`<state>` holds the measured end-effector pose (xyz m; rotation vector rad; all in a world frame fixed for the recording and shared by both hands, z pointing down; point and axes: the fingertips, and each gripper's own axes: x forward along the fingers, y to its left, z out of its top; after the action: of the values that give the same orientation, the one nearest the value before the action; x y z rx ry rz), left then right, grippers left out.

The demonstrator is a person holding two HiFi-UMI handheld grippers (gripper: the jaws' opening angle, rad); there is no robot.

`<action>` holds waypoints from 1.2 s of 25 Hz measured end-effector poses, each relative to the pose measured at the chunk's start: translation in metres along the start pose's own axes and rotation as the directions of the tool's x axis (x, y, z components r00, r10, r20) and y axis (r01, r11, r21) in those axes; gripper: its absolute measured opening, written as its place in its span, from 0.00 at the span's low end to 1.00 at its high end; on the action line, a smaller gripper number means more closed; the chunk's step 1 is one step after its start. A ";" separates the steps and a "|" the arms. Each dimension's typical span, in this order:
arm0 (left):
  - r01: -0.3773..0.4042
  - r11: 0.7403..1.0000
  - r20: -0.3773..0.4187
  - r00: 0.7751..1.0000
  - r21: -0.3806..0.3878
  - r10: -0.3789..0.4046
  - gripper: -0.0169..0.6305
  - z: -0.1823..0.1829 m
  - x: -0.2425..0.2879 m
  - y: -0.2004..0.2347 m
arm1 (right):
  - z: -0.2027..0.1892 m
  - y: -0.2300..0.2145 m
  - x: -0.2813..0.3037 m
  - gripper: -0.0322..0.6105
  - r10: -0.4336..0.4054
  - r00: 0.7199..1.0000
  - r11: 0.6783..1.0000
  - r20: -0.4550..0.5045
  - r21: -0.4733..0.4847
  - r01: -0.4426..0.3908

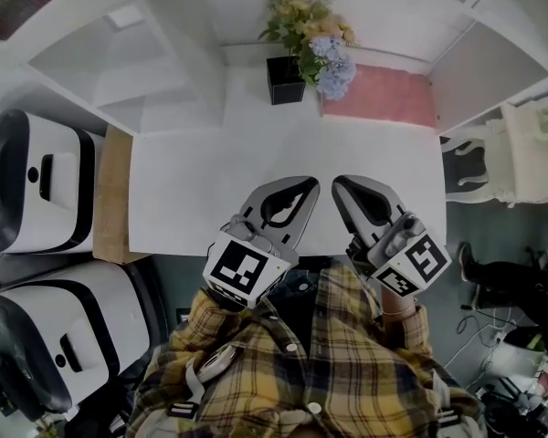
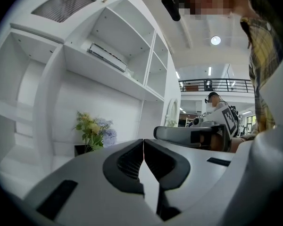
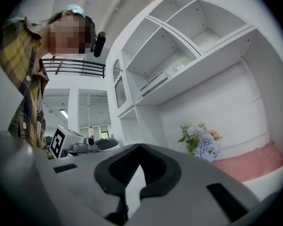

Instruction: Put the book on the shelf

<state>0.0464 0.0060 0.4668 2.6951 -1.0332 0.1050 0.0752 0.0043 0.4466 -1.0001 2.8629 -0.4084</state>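
shelf (image 2: 108, 74) stands open-bayed along far edge of white table (image 1: 192, 190).

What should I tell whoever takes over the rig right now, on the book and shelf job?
Left tool: shut, empty, over the near edge of the white table.
Right tool: shut, empty, close beside the left one.
Book: none shows on the table or in either tool. A flat white thing lies on an upper board of the shelf; it may be the book, but I cannot tell.
Done: possibly the placing, unconfirmed.
Left: check that flat thing; if it is not the book, find the book and shelve it.
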 end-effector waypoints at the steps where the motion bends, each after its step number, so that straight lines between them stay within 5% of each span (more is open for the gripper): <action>1: -0.005 1.000 0.006 1.000 -0.009 0.005 0.06 0.001 0.000 0.001 | -0.001 -0.001 0.000 0.08 0.001 1.000 1.000 -0.004 0.004 0.000; 30: -0.081 0.997 0.053 0.995 0.013 0.080 0.06 0.013 0.008 0.013 | 0.005 -0.016 0.013 0.07 0.033 0.999 0.999 -0.013 -0.034 -0.033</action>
<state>0.0435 -0.0118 0.4581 2.6833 -1.1613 0.0571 0.0752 -0.0168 0.4463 -0.9572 2.9027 -0.3653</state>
